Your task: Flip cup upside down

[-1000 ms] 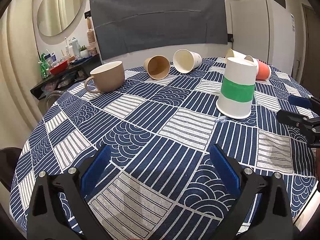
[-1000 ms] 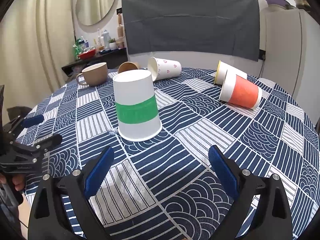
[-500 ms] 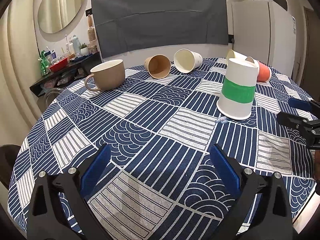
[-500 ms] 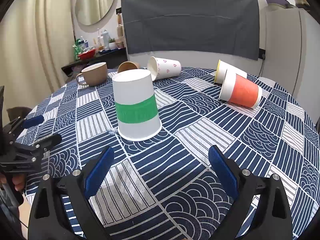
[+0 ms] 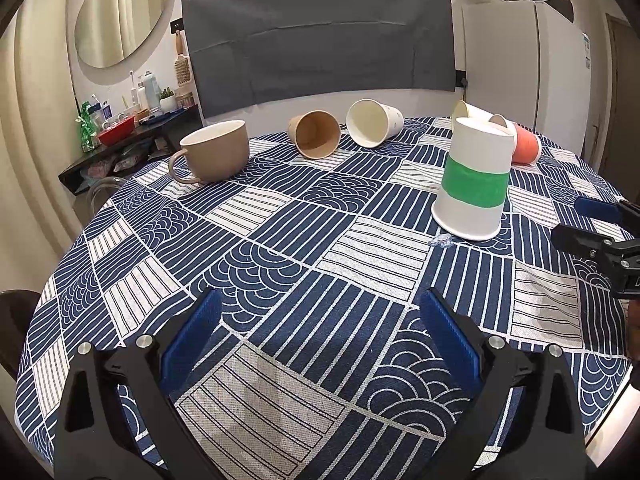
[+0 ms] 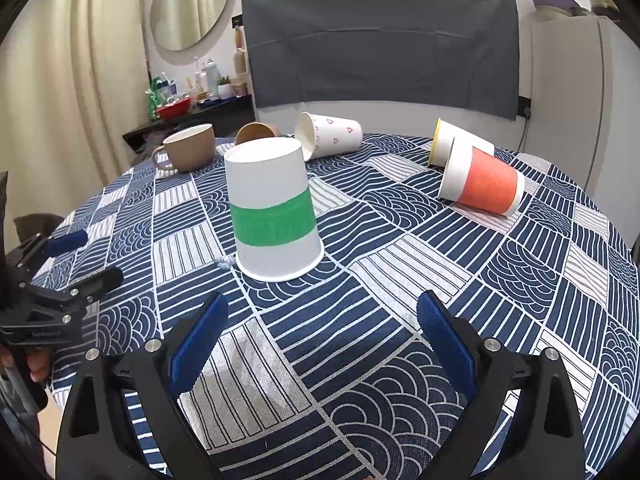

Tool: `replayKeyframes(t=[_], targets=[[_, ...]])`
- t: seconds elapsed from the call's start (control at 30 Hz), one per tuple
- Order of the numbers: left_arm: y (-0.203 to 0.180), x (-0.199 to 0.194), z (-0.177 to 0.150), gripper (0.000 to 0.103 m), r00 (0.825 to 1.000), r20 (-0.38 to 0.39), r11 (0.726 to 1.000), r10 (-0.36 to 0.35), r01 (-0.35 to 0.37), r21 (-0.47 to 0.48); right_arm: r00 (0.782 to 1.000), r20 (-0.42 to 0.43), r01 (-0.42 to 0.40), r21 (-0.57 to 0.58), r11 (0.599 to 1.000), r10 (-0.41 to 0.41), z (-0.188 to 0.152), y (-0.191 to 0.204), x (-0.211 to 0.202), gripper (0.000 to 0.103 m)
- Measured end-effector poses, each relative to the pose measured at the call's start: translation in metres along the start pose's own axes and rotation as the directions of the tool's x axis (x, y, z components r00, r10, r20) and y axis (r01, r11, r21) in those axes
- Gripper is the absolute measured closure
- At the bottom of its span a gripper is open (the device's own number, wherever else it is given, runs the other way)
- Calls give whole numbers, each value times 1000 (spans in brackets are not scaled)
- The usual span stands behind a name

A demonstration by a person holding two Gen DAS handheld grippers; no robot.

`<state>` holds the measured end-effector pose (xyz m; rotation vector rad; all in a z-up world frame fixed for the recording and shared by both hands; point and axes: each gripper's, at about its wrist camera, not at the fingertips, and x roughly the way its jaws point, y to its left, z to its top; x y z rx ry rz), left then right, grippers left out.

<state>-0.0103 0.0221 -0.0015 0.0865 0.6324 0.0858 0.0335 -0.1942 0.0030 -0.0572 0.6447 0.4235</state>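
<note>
A white paper cup with a green band point(image 6: 274, 210) stands upside down on the blue patterned tablecloth point(image 6: 400, 280); it also shows in the left wrist view point(image 5: 474, 180). My right gripper point(image 6: 320, 336) is open and empty, a little short of the cup. My left gripper point(image 5: 318, 336) is open and empty, to the left of the cup and further from it. The right gripper's fingers point(image 5: 592, 224) show at the right edge of the left wrist view.
A beige mug point(image 5: 214, 156) stands upright at the back left. A brown cup point(image 5: 314, 140), a white cup with hearts point(image 6: 328, 136), a yellow-rimmed cup point(image 6: 460, 146) and an orange cup point(image 6: 482, 184) lie on their sides. A small clear scrap point(image 6: 224, 261) lies by the green cup.
Both grippers stay open and almost still. The left wrist view has drifted slightly back from the table.
</note>
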Motion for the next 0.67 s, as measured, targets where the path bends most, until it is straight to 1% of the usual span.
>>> replayKeyframes(t=[0.43, 0.53, 0.67], targets=[[0, 1, 0, 6, 1000, -2, 1000, 2, -2, 1, 1000, -2, -2, -1, 1000, 1, -1, 0, 0, 12], [2, 3, 1, 6, 1000, -10, 1000, 10, -10, -15, 1000, -3, -1, -1, 1000, 1, -1, 0, 0, 12], [9, 5, 1, 6, 1000, -24, 999, -9, 8, -50, 1000, -5, -2, -1, 1000, 2, -1, 0, 1, 12]])
